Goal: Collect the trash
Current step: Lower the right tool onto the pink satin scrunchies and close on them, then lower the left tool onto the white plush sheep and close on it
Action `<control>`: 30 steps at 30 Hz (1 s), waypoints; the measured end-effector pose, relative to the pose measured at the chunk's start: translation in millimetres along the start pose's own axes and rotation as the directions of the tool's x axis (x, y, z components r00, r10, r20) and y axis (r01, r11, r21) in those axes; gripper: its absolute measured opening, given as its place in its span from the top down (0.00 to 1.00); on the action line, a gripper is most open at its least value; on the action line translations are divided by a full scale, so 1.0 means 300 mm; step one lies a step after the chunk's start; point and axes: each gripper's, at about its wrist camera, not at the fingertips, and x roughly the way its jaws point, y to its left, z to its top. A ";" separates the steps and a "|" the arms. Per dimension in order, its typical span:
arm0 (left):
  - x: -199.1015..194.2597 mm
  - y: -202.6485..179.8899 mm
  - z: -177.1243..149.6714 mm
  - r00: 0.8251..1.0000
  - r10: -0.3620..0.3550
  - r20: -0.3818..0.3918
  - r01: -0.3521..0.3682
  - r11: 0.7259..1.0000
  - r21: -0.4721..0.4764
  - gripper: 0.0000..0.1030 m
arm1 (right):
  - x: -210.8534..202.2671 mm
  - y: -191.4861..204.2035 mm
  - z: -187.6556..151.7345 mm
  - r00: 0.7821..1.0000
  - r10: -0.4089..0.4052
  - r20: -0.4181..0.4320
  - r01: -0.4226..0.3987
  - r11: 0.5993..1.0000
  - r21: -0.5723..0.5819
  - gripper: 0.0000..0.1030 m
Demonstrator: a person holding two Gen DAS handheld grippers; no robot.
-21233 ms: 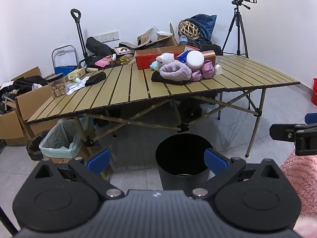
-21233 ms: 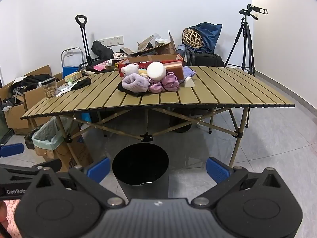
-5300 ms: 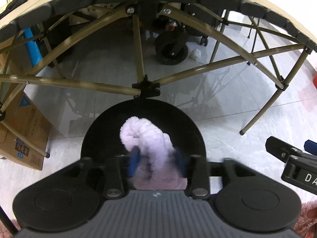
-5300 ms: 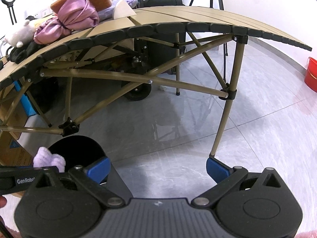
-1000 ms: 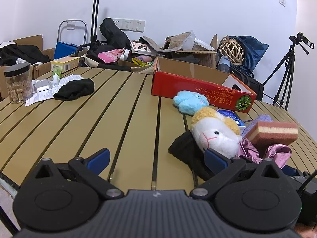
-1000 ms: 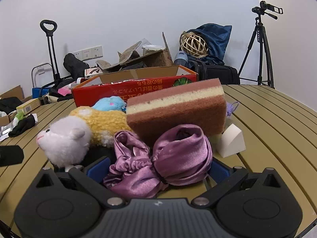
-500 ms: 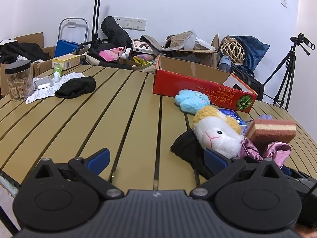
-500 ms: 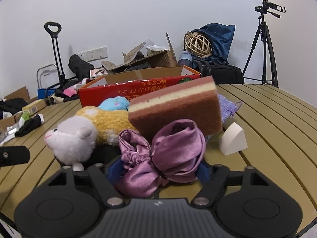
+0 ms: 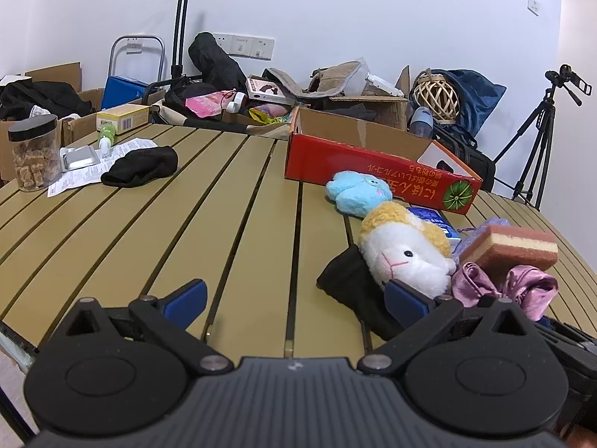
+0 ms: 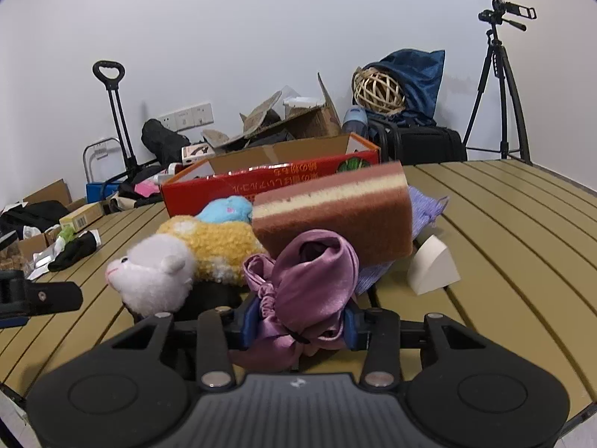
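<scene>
- The right gripper [image 10: 300, 323] is nearest the pile; its jaws are closing, with the purple satin scrunchie [image 10: 309, 280] bunched between the blue pads [image 10: 248, 321], which already press into the cloth on both sides.
- The scrunchie lies straight ahead of that gripper at the near edge of the pile, its gathered folds rising above the jaws; the lift will probably have to come up and back toward the person.
- It is glossy, soft and crumpled, so it should squash in the grip and not slip.
- The brown and cream sponge [image 10: 335, 216], a coarse block, leans on the scrunchie from behind and may tumble when the cloth leaves.
- The left gripper [image 9: 294, 298] hovers wide open and empty over the slatted table [image 9: 224, 216], with the pile off to its right.
- Just beyond are a woolly stuffed sheep [image 9: 406, 254], a black cloth [image 9: 350, 283] under it and a white foam wedge [image 10: 433, 265].
- Farther back stands a red cardboard box [image 9: 373, 164].
</scene>
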 end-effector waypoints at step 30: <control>0.026 -0.212 -0.037 0.997 -0.031 0.067 0.021 0.990 0.140 0.00 | -0.227 -0.393 0.038 0.970 -0.205 0.129 0.185 0.971 0.151 0.60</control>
